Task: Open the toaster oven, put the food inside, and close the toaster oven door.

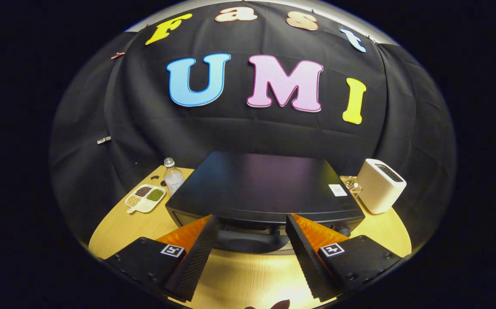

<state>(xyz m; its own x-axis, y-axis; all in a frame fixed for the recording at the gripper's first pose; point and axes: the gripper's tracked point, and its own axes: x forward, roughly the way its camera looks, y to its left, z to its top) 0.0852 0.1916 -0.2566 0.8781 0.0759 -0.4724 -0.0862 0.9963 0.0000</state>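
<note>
— Where are you right now?

— I have the gripper [250, 240] low over the counter [248, 274], facing the front of the toaster oven [265, 189]. Its jaws are spread wide and grip nothing. The oven's door handle [248, 240] sits between the fingertips [205, 234], untouched as far as I can tell.

— Why line up there?

— The door looks closed, so I judge the handle is my first target; straddling it lets me clamp and pull.

— And the food?

— Left of the oven lies a divided tray [145, 198] with small portions, a bottle [173, 176] just behind it. To the oven's right stands a pale toaster [380, 185]. Which item is the food, I can't say for sure.
</note>
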